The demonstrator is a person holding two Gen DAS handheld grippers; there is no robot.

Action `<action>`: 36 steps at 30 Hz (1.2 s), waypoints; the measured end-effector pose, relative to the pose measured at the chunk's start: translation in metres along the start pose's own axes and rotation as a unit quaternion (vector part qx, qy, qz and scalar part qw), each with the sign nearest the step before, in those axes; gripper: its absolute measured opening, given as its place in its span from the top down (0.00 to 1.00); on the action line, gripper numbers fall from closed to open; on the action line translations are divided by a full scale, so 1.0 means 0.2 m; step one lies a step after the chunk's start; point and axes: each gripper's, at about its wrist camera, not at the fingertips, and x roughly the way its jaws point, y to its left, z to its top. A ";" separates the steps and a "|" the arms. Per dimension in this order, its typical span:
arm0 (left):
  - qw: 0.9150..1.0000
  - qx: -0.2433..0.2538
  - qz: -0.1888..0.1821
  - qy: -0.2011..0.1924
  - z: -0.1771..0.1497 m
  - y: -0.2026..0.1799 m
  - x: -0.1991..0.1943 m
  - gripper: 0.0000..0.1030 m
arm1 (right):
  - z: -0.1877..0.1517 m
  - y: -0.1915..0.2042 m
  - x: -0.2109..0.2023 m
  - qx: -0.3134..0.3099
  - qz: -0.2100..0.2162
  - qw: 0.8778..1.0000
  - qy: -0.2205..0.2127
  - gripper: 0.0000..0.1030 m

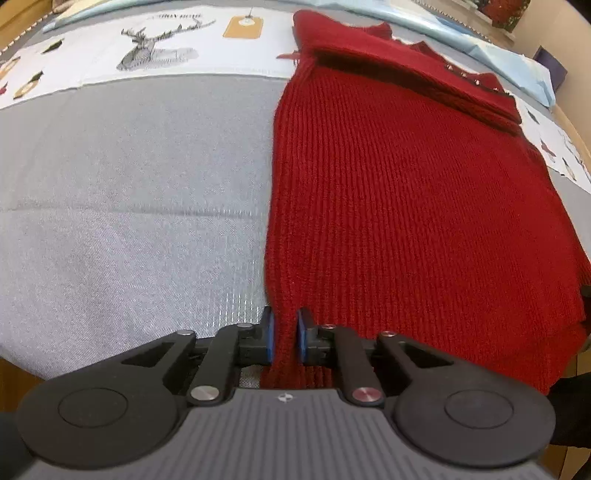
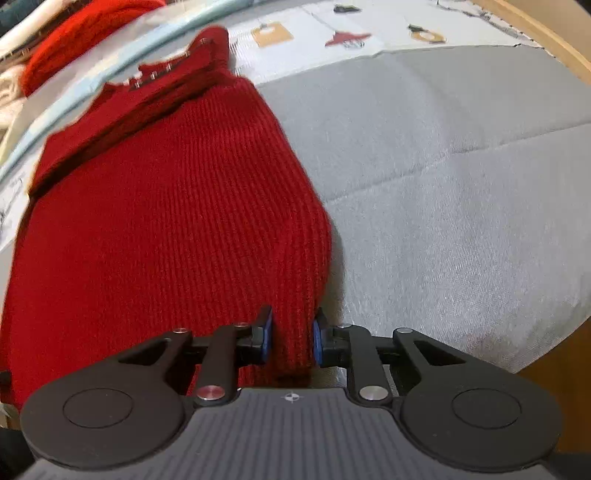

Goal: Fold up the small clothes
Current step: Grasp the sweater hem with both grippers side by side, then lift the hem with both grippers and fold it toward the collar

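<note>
A red ribbed knit sweater (image 1: 406, 192) lies on a grey cloth-covered table (image 1: 129, 221), its sleeves folded across the far end near the collar. My left gripper (image 1: 285, 332) is shut on the sweater's near left hem corner, the blue pads pressing the knit between them. In the right wrist view the same sweater (image 2: 166, 221) fills the left half, and my right gripper (image 2: 290, 338) is shut on its near right hem corner. The hem under both grippers is partly hidden by the fingers.
A white printed cloth with a deer drawing (image 1: 147, 40) and an orange tag print (image 1: 242, 26) lies at the table's far end. Light blue fabric (image 1: 517, 70) lies beyond it. Another red knit garment (image 2: 81, 33) sits on a pile at far left. The wooden table edge (image 2: 546, 37) shows far right.
</note>
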 end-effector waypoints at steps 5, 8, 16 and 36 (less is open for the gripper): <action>0.999 0.011 0.000 -0.036 -0.01 -0.03 -0.10 0.91 | 0.01 -0.01 -0.12 0.013 0.035 0.998 -0.057 0.81; 0.997 0.006 -0.022 -0.071 0.01 -0.03 -0.22 0.92 | 0.01 0.02 -0.23 0.009 0.064 0.993 -0.094 0.81; 0.986 0.023 -0.072 -0.146 0.06 -0.02 -0.58 0.94 | 0.00 0.02 -0.58 0.001 0.138 0.976 -0.168 0.83; 0.981 -0.052 -0.135 -0.131 0.37 0.31 -0.69 0.95 | 0.14 -0.06 -0.73 0.081 0.181 0.970 -0.138 0.92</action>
